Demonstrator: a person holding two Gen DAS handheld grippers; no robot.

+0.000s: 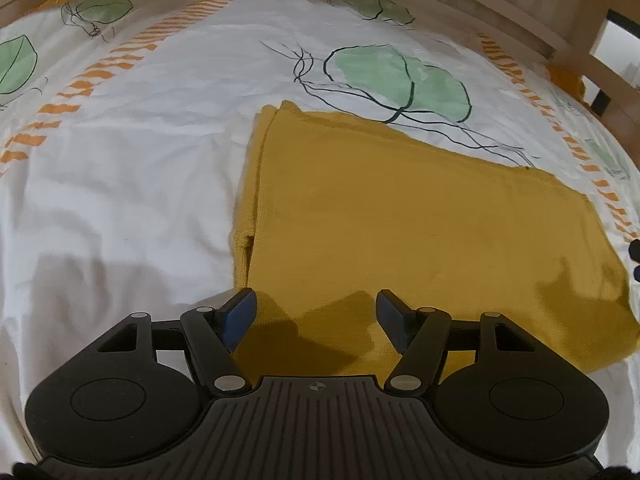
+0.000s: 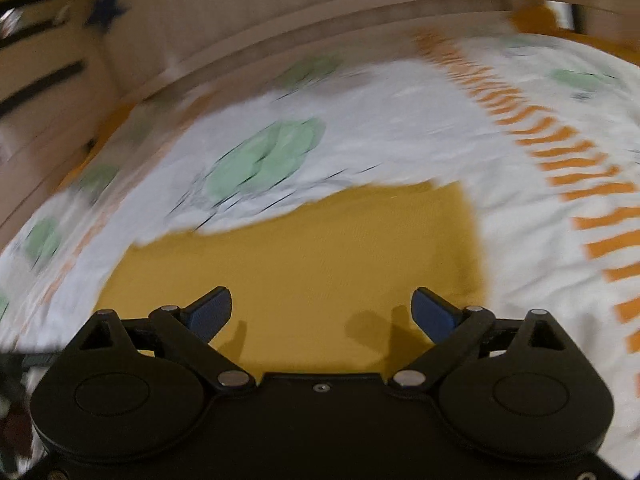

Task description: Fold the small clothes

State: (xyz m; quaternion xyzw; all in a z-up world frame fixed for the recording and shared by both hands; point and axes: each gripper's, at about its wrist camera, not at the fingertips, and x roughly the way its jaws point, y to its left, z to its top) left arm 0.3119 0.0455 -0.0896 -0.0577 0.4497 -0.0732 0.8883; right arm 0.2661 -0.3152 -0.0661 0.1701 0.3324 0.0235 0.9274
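Note:
A mustard-yellow knit garment (image 1: 420,224) lies flat and folded in layers on a white bed sheet (image 1: 120,184) with green leaf prints and orange dashes. My left gripper (image 1: 316,308) is open and empty, hovering just above the garment's near left corner. In the right wrist view the same garment (image 2: 312,256) lies below my right gripper (image 2: 322,308), which is open and empty over its near edge. That view is blurred by motion.
A wooden bed frame (image 1: 520,4) runs along the far side, and it shows in the right wrist view (image 2: 280,20) too. Orange bedding (image 1: 568,80) peeks out at the far right corner. White sheet stretches left of the garment.

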